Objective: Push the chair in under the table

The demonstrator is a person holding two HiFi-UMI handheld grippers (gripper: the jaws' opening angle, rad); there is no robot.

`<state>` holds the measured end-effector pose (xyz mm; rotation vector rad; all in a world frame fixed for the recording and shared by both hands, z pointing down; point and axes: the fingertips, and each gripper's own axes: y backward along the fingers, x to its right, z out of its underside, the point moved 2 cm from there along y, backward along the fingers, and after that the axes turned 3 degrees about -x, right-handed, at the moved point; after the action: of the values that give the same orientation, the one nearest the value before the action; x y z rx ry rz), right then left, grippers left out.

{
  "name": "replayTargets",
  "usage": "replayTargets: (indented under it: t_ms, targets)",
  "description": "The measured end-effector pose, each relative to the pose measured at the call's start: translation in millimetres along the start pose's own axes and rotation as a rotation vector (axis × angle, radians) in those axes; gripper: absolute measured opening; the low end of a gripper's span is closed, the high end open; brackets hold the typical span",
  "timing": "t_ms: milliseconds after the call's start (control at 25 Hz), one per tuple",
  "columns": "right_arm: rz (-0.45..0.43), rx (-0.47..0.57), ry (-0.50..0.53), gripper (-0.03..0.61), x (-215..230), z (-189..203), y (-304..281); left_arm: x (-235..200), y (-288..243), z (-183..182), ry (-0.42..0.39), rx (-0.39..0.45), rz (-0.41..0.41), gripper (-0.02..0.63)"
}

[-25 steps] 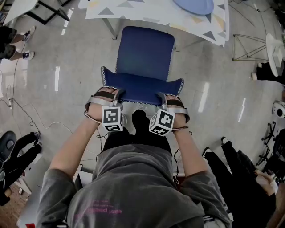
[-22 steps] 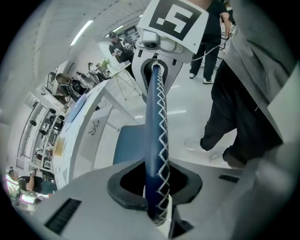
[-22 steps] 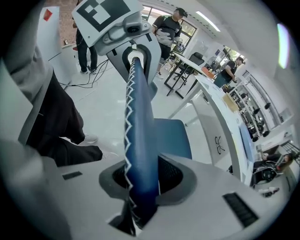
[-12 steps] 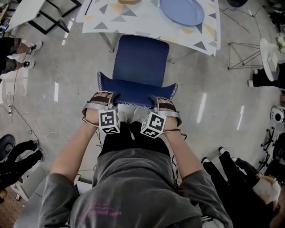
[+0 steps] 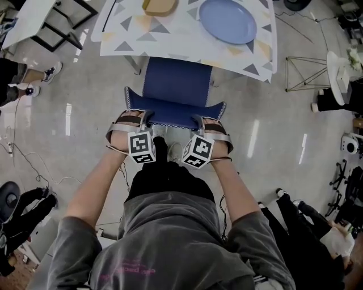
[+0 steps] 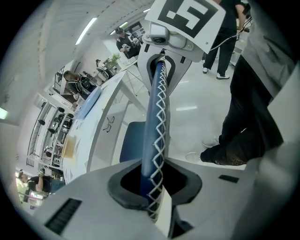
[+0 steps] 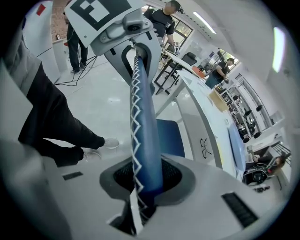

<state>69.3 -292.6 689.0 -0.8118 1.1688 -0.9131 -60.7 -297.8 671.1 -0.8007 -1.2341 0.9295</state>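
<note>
you have one chair (image 5: pixel 177 82) in front of you, blue, with its backrest towards you. the far part of its seat is already beneath the near edge of the one table (image 5: pixel 170 35), and the rest of the seat shows in front of it.

both of your grippers are on the top edge of the backrest. your left gripper (image 5: pixel 146 118) is clamped near that edge's left end and your right gripper (image 5: pixel 199 120) near its right end, so there are two grips, well apart on the same edge. in each gripper view the white-stitched blue edge runs straight between the two jaws, and the pads press it from both sides.

there are two marker cubes (image 5: pixel 142 148), one on each gripper, both close in front of your body.

on the triangle-patterned tabletop lie one blue plate (image 5: pixel 228 21) and one tan tray (image 5: pixel 159 5), set apart. the tray is cut off by the top of the head view.
</note>
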Motion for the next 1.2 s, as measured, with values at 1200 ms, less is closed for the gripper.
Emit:
replayTargets:
  t_ms: [1200]
  targets:
    - [0.003,-0.013,-0.013,0.104,80,17,-37,-73,-42,-21,0.044,0.034,0.020,0.109]
